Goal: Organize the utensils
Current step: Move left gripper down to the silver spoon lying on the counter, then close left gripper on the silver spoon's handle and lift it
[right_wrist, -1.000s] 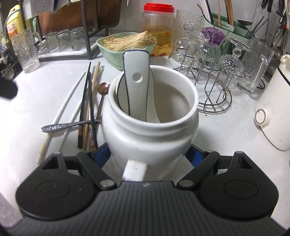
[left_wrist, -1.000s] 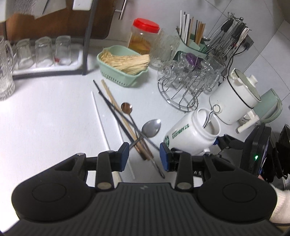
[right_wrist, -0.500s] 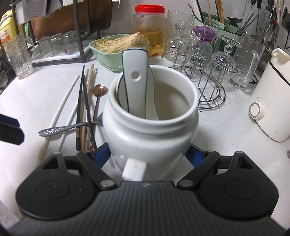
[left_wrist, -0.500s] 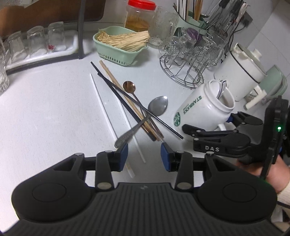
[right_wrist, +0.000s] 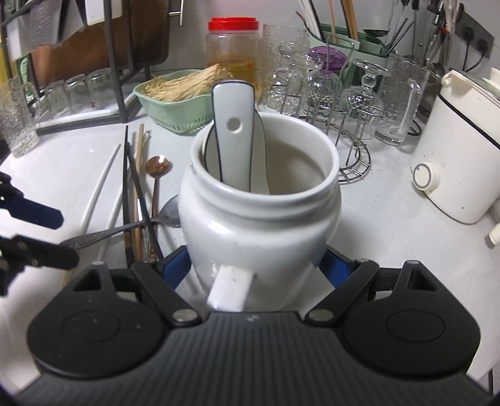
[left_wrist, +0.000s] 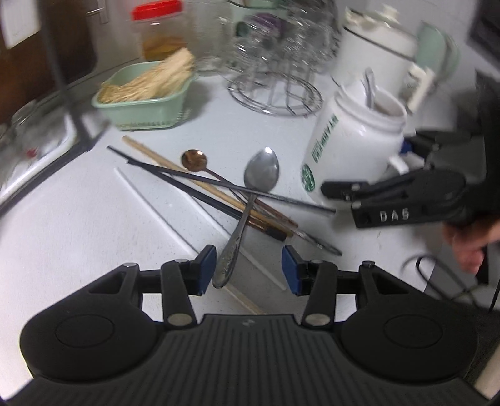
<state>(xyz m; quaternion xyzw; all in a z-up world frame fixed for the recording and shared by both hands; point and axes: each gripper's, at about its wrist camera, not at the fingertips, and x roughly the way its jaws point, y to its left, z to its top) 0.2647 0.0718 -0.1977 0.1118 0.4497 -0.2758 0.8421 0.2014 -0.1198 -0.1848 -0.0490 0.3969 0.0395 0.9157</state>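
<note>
A white Starbucks mug (left_wrist: 347,143) stands on the white counter with a white ceramic spoon (right_wrist: 234,131) in it. My right gripper (right_wrist: 259,265) is shut on the mug (right_wrist: 262,225). A silver spoon (left_wrist: 250,200) lies across black and wooden chopsticks (left_wrist: 200,184), a copper spoon (left_wrist: 195,160) and white chopsticks (left_wrist: 156,206). My left gripper (left_wrist: 248,270) is open, its jaws either side of the silver spoon's handle end, the left pad close to it. The left gripper's fingers (right_wrist: 34,212) show at the left of the right wrist view.
A green basket of sticks (left_wrist: 147,96) and a red-lidded jar (left_wrist: 159,28) stand at the back. A wire rack of glasses (right_wrist: 328,93), a white cooker (right_wrist: 462,140), a green utensil holder (right_wrist: 353,37) and a dish rack with glasses (right_wrist: 72,90) ring the counter.
My left gripper has moved in low toward the silver spoon's handle, which now lies between its open jaws. The right gripper still holds the mug in place.
</note>
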